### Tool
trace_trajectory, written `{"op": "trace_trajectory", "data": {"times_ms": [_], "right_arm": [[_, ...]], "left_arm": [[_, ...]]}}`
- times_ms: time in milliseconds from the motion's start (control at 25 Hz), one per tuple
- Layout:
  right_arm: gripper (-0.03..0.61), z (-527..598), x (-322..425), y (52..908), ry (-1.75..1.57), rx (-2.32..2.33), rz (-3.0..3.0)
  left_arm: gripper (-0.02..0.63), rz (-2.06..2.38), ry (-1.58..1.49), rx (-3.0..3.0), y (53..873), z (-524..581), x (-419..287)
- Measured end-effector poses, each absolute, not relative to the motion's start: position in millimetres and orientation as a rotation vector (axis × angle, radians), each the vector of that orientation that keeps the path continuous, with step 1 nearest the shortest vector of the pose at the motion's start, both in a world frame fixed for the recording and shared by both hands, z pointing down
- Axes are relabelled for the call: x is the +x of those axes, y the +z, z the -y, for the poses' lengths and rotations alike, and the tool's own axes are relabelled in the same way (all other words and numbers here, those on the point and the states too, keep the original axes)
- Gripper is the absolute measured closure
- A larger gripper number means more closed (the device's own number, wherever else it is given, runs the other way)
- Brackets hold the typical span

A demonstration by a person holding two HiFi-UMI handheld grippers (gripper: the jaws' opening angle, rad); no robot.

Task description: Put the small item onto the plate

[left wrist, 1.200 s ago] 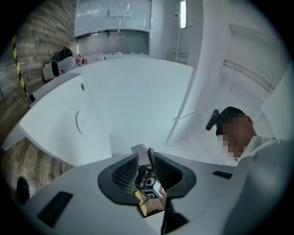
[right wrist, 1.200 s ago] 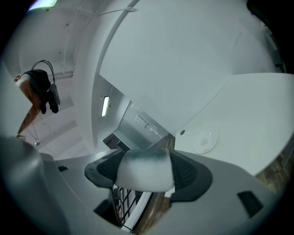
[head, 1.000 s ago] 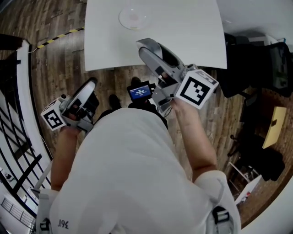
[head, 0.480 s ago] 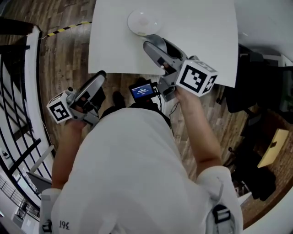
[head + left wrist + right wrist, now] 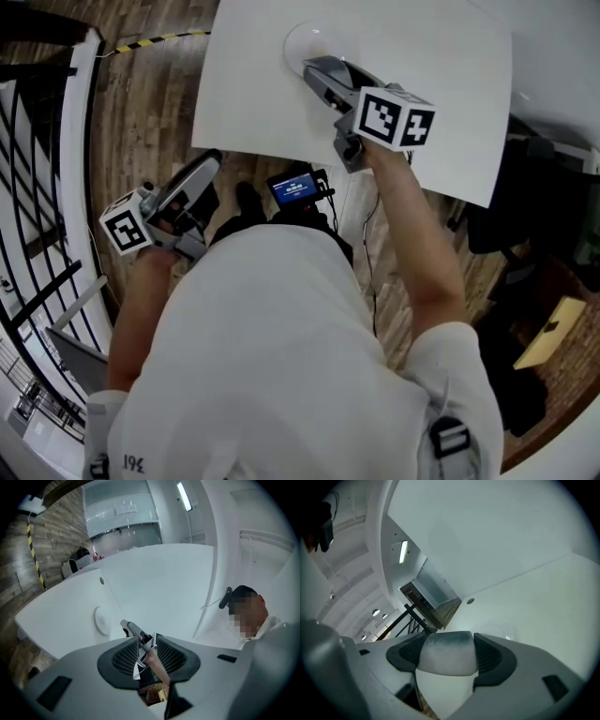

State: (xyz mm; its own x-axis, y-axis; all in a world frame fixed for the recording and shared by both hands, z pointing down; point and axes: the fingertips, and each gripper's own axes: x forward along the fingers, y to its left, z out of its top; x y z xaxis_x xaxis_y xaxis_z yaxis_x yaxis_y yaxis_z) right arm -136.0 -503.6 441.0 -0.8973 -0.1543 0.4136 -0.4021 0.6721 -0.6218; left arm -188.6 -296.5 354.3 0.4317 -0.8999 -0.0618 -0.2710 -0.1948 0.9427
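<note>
Right hand-held gripper (image 5: pixel 317 70) has moved forward over the white counter (image 5: pixel 441 84) to the plate (image 5: pixel 296 39), clenched on the small item (image 5: pixel 446 654). Left hand-held gripper (image 5: pixel 199 176) is released, jaws slightly parted and empty, above wood floor (image 5: pixel 141 103).

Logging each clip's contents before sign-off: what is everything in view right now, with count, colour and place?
table: one, white, ahead of the person
plate: one, pale, on the table near its front edge, under the right tool
small item: one, whitish with a grey top, between the right tool's jaws
table hole: one, dark and round, in the tabletop
striped tape: one, yellow and black, on the wooden floor left of the table
railing: one, black, far left
screen device: one, black with a blue display, at the person's chest
shirt: one, white, on the person
left tool: one, grey, held low off the table, jaws slightly apart, empty
right tool: one, grey, over the plate, shut on the small item
</note>
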Motion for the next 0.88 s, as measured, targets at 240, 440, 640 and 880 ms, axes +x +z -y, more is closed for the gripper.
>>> {"op": "trace_trajectory", "data": {"times_ms": [240, 440, 640, 880], "right_arm": [[0.264, 530, -157, 475, 0.68, 0.428, 2.511], [0.264, 547, -171, 511, 0.399, 0.412, 2.419], [0.264, 568, -186, 527, 0.224, 0.433, 2.374], [0.264, 572, -197, 541, 0.22, 0.44, 2.331]], "left_arm": [[0.509, 1.057, -0.813, 1.678, 356, 294, -189], [0.509, 1.079, -0.814, 1.656, 358, 290, -191], [0.509, 1.101, -0.823, 1.641, 359, 288, -195], [0.509, 1.123, -0.827, 1.614, 354, 287, -201]]}}
